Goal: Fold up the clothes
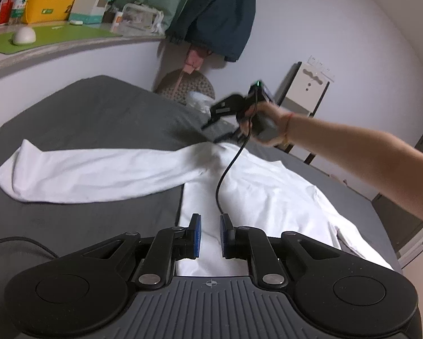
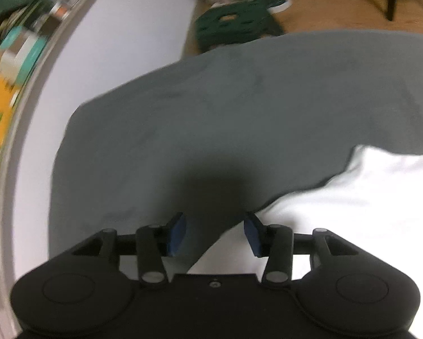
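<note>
A white long-sleeved cotton shirt [image 1: 256, 195] is seen spread across the dark grey bedsheet [image 1: 93, 118], one sleeve stretched toward the left of the frame. The left gripper [image 1: 210, 233], at bottom centre, is held over the shirt's body with its blue pads narrowly parted, nothing clamped. The right gripper [image 2: 214, 233] is pictured released above the shirt's edge, nothing between its jaws.
</note>
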